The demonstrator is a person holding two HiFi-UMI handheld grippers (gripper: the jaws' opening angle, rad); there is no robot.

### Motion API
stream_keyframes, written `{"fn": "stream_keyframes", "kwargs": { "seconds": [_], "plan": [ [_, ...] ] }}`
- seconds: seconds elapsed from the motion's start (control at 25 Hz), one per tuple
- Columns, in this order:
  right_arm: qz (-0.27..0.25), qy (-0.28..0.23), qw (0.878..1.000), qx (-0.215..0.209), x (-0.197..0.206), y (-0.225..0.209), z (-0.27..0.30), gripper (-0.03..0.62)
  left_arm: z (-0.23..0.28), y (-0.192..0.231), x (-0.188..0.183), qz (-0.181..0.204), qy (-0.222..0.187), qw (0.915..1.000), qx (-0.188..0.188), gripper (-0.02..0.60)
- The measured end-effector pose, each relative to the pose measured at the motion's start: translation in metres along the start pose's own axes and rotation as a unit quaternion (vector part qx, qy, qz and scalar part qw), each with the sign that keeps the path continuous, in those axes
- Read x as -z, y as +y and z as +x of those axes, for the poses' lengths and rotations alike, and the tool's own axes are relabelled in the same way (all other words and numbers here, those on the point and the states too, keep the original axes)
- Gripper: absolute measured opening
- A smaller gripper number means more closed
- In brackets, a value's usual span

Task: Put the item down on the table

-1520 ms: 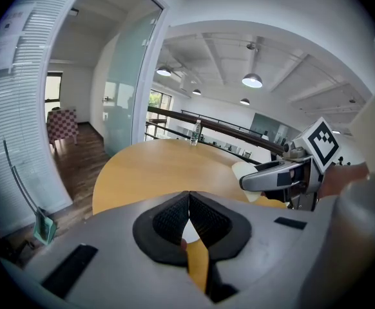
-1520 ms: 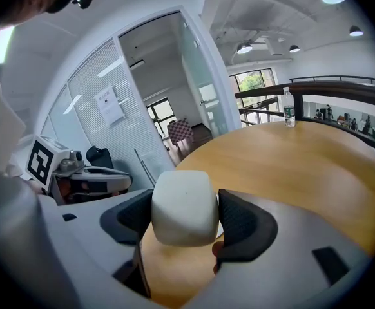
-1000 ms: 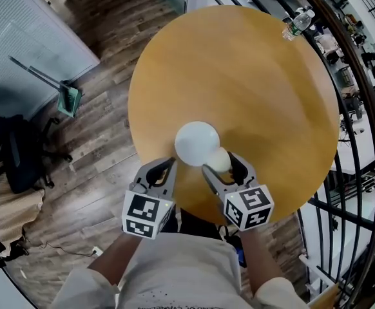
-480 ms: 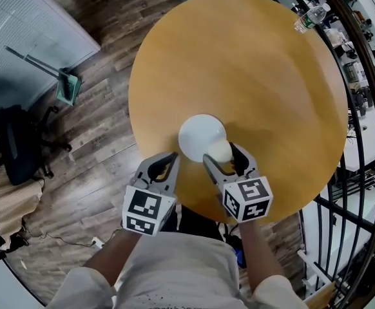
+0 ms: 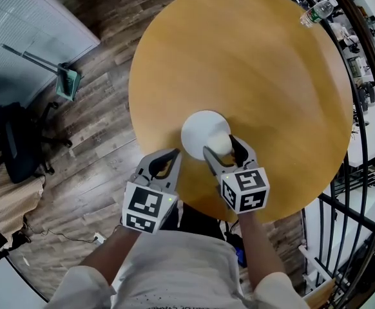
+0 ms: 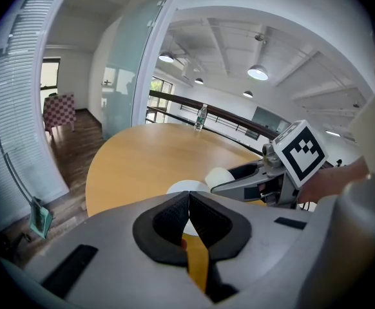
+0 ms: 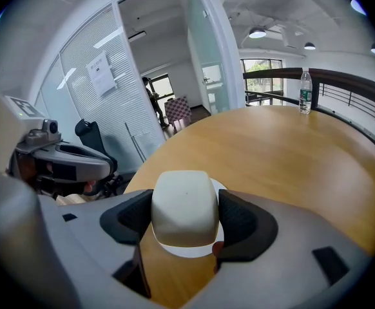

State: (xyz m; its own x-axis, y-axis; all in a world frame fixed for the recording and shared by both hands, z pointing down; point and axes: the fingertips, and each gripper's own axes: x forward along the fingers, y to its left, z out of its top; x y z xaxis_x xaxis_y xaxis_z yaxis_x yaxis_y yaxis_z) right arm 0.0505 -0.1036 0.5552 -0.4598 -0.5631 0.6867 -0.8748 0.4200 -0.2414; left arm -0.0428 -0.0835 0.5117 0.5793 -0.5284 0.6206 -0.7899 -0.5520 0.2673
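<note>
A white round item with a cream end hangs low over the near part of the round wooden table. My right gripper is shut on the cream end, one pad on each side. In the left gripper view the white part looks to be right at the tabletop; I cannot tell whether it touches. My left gripper hovers at the table's near edge, left of the item, shut with nothing in it.
A water bottle stands at the table's far right edge, beside a dark railing. On the wooden floor to the left are a green dustpan and a black office chair.
The right gripper has carried the item a little farther over the table and lower. The left gripper has kept its place beside it.
</note>
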Motion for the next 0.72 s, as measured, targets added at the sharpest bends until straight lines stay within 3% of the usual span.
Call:
{"fn": "stream_keyframes", "kwargs": {
  "seconds": [0.72],
  "plan": [
    [-0.04, 0.041, 0.998, 0.012, 0.013, -0.006, 0.04, 0.317, 0.014, 0.014, 0.003, -0.015, 0.005, 0.9999, 0.005, 0.023]
  ]
}}
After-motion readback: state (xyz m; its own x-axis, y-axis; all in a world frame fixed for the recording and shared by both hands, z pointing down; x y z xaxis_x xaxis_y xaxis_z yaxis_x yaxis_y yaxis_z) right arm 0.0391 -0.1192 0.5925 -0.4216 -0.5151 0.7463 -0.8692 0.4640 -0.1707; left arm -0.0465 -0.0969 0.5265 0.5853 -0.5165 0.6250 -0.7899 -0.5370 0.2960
